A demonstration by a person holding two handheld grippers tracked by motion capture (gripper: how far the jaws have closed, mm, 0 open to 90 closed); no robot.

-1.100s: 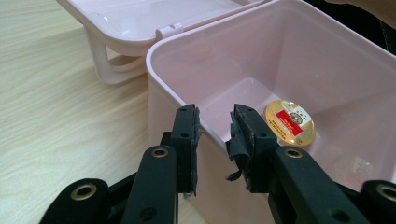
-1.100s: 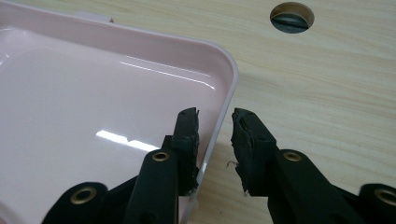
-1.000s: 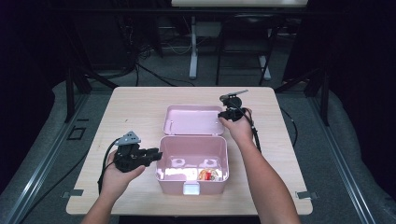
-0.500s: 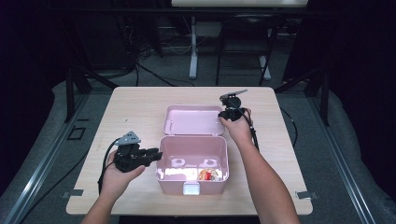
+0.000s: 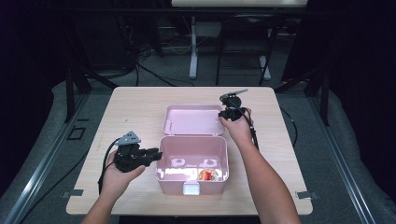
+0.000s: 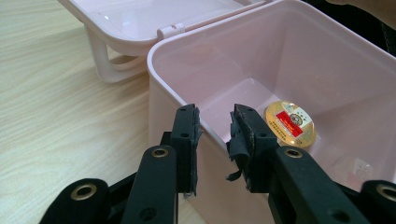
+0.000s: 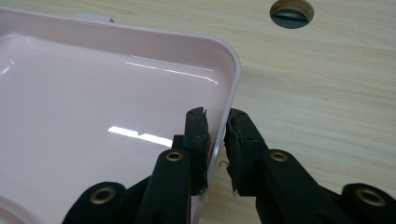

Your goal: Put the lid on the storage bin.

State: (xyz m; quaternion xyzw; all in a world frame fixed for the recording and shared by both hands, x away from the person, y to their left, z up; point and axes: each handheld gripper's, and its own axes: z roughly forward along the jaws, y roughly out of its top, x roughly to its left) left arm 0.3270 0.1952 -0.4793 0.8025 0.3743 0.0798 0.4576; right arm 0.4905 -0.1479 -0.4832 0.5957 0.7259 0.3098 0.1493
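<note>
From the high view, a pink box (image 5: pixel 192 163) sits open in the middle of the worktop (image 5: pixel 135 107), its lid (image 5: pixel 192 120) folded back flat behind it. The left hand-held gripper (image 5: pixel 156 155) is at the box's left wall, jaws pointing at the rim, while the right hand-held gripper (image 5: pixel 226 113) is up at the lid's right edge. Inside the box, near the front, lies a small round tin (image 5: pixel 207 174), too small here to read. Now the left gripper view: the left hand-held gripper (image 6: pixel 215 135) has one jaw outside the box (image 6: pixel 299 60) wall and one inside, straddling the rim with a gap on each side, so spread, not pinching. Just past the inner jaw, on the box floor, lies the tin (image 6: pixel 290 124), gold with a red band and a round emblem; the print is too fine to read. The lid (image 6: pixel 154 23) lies beyond. Over to the right gripper view: the right hand-held gripper (image 7: pixel 217 130) has just been closing, and its jaws are pinching the lid (image 7: pixel 93 112) at its rim, near the rounded corner. A round hole (image 7: pixel 292 10) shows in the worktop (image 7: pixel 327 93) farther off.
</note>
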